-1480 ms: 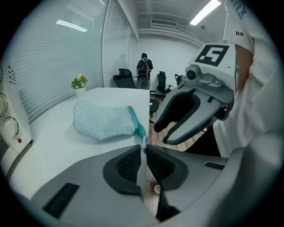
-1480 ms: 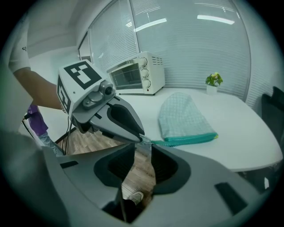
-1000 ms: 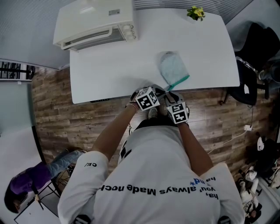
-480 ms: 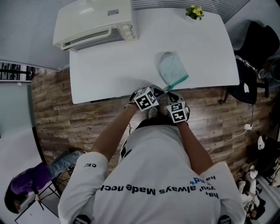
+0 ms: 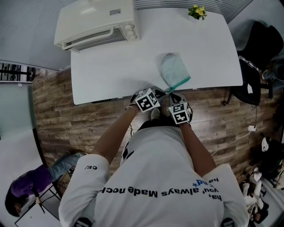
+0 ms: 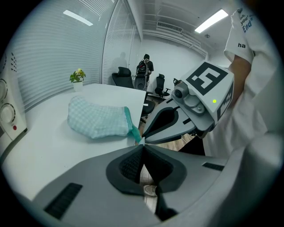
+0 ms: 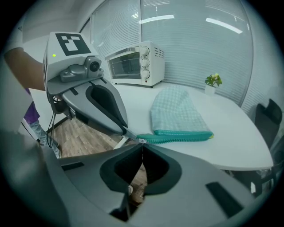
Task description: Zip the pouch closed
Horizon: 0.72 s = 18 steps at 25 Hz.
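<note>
A pale teal checked pouch (image 5: 174, 68) lies on the white table (image 5: 111, 66), its darker teal zipper band (image 5: 179, 83) towards the front edge. Both grippers meet at the band's near end. In the left gripper view my left gripper (image 6: 141, 144) is shut on the tail of the zipper band (image 6: 131, 128), next to the pouch (image 6: 95, 119). In the right gripper view my right gripper (image 7: 142, 142) is shut on the small metal zipper pull at the start of the band (image 7: 177, 137). The left gripper (image 7: 128, 132) pinches the same end just beside it.
A cream toaster oven (image 5: 95, 22) stands at the table's far left and a small potted plant (image 5: 198, 12) at the far right corner. Dark office chairs (image 5: 255, 84) sit off the right side. The grippers hang over the table's front edge above the wooden floor (image 5: 80, 124).
The right gripper's jaws have closed at the pouch's near corner. The pouch has edged slightly to the left. The left gripper has stayed where it was.
</note>
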### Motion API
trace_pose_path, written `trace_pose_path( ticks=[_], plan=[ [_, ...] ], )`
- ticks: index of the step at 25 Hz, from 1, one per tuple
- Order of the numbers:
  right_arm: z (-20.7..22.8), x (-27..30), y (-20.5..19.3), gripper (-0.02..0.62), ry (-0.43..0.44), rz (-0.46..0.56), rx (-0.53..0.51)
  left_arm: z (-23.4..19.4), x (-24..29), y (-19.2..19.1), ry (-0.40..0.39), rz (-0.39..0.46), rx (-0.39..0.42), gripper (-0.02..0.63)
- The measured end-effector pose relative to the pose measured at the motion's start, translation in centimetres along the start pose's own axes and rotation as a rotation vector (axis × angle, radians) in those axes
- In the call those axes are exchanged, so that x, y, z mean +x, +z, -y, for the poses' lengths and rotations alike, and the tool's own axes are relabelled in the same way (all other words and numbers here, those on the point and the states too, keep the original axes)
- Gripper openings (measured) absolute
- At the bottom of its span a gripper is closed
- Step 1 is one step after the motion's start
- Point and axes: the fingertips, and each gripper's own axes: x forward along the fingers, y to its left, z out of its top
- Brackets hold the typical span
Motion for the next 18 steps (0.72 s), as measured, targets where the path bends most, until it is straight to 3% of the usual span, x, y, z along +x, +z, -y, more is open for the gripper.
trace_pose_path(
  ticks=[18],
  plan=[
    [0.32, 0.0, -0.32, 0.011, -0.012, -0.025, -0.007, 0.33, -0.53, -0.83, -0.012, -0.01, -0.014, 0.02]
  ],
)
